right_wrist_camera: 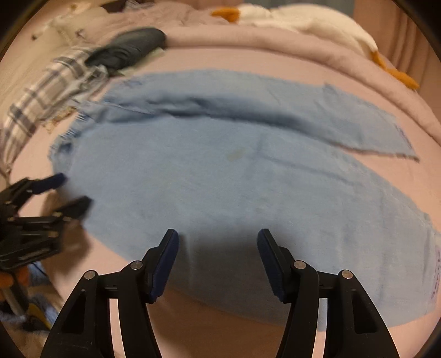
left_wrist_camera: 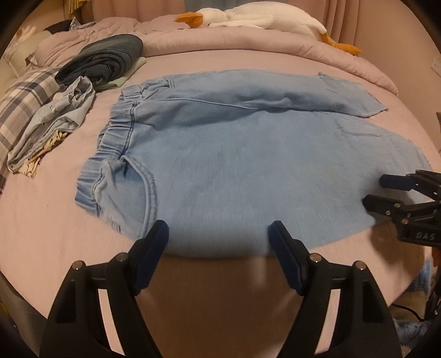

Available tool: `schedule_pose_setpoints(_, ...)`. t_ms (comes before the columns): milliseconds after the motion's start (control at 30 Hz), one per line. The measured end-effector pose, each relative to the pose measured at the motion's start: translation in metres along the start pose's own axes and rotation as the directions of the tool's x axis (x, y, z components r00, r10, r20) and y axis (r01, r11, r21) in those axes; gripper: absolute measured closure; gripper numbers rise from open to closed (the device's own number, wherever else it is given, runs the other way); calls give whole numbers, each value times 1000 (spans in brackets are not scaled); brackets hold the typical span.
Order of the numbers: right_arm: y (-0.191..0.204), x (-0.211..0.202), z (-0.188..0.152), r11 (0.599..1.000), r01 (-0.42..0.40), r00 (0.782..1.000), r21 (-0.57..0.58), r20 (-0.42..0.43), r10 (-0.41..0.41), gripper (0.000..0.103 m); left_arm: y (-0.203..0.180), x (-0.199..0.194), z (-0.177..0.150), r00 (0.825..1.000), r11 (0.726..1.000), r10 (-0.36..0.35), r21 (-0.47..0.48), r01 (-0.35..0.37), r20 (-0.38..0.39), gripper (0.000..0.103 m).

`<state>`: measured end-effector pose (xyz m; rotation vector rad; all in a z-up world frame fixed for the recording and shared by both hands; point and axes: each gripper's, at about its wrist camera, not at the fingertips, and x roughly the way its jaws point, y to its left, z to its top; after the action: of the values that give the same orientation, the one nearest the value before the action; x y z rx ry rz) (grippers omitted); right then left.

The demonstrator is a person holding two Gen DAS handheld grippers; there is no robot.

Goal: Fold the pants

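Light blue denim pants lie spread flat on the pink bed, elastic waistband to the left, both legs running right, the far leg angled apart from the near one. My left gripper is open and empty, hovering at the pants' near edge below the hip pocket. My right gripper is open and empty over the near leg's front edge; it also shows in the left wrist view at the right. The left gripper appears in the right wrist view at the left. The pants fill the right wrist view.
A pile of clothes lies at the left: a dark folded garment, a crumpled light blue shirt and a plaid cloth. A pink quilt and a white goose plush lie at the back. The bed's front edge is just below my grippers.
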<state>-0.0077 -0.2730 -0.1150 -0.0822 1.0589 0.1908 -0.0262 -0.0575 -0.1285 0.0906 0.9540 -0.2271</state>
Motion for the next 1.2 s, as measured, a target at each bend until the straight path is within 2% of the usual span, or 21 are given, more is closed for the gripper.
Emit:
schedule_pose_setpoints(33, -2, 5, -3, 1000, 10, 1000, -4, -19, -10, 43, 2, -4, 0, 1000, 1000, -15, -7, 15, 3, 27)
schedule_pose_setpoints(100, 1, 3, -6, 999, 16, 1000, -41, -4, -16, 41, 7, -11, 2, 999, 999, -31, -29, 31, 16, 27)
schedule_pose_setpoints(167, 2, 1, -4, 999, 13, 1000, -53, -3, -13, 41, 13, -16, 8, 999, 998, -25, -56, 27, 43, 27)
schedule_pose_setpoints(233, 1, -4, 0, 999, -29, 999, -36, 16, 29, 41, 20, -20, 16, 997, 997, 8, -73, -3, 79, 27)
schedule_pose_setpoints(333, 6, -10, 11, 996, -78, 994, -31, 73, 80, 41, 29, -11, 25, 995, 994, 57, -96, -48, 86, 25)
schedule_pose_setpoints(367, 10, -9, 14, 996, -83, 992, -43, 88, 86, 41, 33, -5, 25, 994, 992, 76, -104, -68, 78, 25)
schedule_pose_setpoints(400, 15, -7, 17, 995, -84, 992, -59, 94, 89, 41, 39, 6, 24, 992, 987, 118, -117, -112, 44, 25)
schedule_pose_setpoints(433, 18, -3, 20, 994, -83, 992, -72, 87, 89, 41, 43, 14, 22, 992, 984, 127, -124, -124, 14, 25)
schedule_pose_setpoints(467, 21, 3, 22, 993, -83, 993, -79, 75, 89, 41, 46, 18, 19, 994, 986, 107, -128, -106, 2, 25)
schedule_pose_setpoints(567, 26, 22, 17, 994, -73, 997, -87, 7, 74, 41, 39, 15, 18, 993, 990, 114, -84, -112, 17, 24)
schedule_pose_setpoints(600, 26, 23, 16, 993, -73, 997, -94, 12, 74, 40, 39, 14, 19, 994, 991, 108, -84, -107, 13, 24)
schedule_pose_setpoints(700, 21, 20, 19, 990, -97, 995, -102, 10, 99, 40, 53, 3, 29, 999, 989, 25, -149, -18, 46, 24)
schedule_pose_setpoints(733, 16, 17, 22, 990, -104, 994, -92, 13, 105, 40, 58, -1, 34, 997, 985, 2, -174, 11, 71, 24)
schedule_pose_setpoints(800, 7, 12, 29, 991, -110, 993, -70, 38, 112, 40, 71, -7, 48, 994, 979, -2, -204, 25, 110, 23)
schedule_pose_setpoints(967, -13, 11, 53, 991, -130, 988, -4, 84, 130, 40, 106, 0, 93, 987, 968, 70, -248, -33, 143, 23)
schedule_pose_setpoints(1000, -15, 12, 61, 992, -127, 987, -14, 98, 128, 40, 117, 6, 105, 987, 965, 83, -258, -44, 141, 23)
schedule_pose_setpoints(1100, -13, 15, 84, 993, -75, 985, -92, 149, 88, 40, 141, 25, 129, 990, 955, 74, -295, -36, 118, 23)
schedule_pose_setpoints(1200, -17, 24, 110, 985, -53, 981, -167, 177, 83, 40, 160, 43, 146, 994, 941, 60, -337, -26, 91, 24)
